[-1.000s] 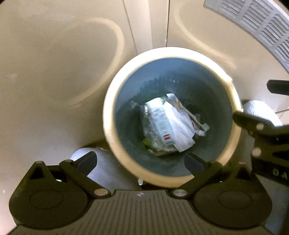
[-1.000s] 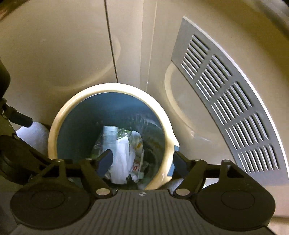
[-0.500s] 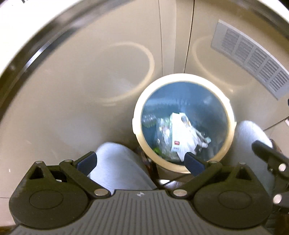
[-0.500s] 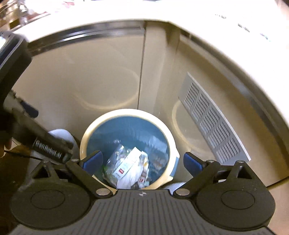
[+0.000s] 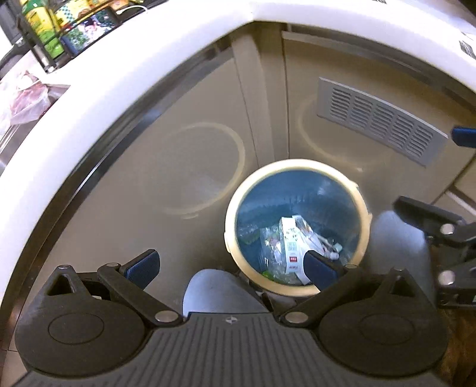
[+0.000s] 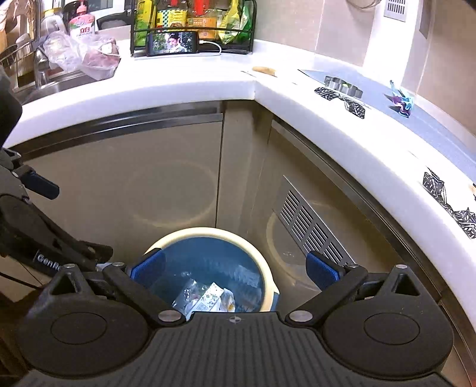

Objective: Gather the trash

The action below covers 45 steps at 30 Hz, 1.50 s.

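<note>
A round bin with a cream rim and blue inside stands on the floor in the cabinet corner; it also shows in the right wrist view. A white carton and clear wrappers lie at its bottom, also seen in the right wrist view. My left gripper is open and empty, high above the bin. My right gripper is open and empty, also above the bin. A colourful wrapper lies on the counter at the right.
A white L-shaped counter runs above beige cabinet doors with a grey vent grille. On it are a phone, a bottle rack, a plastic bag by the sink and patterned markers. The person's knees are below.
Both grippers have risen and pulled back from the bin; the bin looks smaller and the counter top has come into view. Both stay open and empty.
</note>
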Each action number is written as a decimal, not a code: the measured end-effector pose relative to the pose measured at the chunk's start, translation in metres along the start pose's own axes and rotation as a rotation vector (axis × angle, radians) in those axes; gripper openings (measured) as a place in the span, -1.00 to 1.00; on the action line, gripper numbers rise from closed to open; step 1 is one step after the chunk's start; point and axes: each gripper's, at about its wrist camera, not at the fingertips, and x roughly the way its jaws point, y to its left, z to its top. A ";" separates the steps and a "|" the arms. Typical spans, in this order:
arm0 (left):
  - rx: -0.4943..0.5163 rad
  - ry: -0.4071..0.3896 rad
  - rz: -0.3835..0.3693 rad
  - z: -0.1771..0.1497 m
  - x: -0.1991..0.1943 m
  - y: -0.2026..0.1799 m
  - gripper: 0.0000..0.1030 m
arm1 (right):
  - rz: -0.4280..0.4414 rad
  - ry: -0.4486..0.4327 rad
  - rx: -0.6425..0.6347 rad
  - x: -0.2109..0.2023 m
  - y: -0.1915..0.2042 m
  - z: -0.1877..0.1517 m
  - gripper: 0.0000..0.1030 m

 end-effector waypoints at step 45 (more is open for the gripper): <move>-0.005 0.040 -0.009 -0.008 0.003 0.002 0.99 | 0.029 0.057 -0.014 0.010 0.009 -0.004 0.99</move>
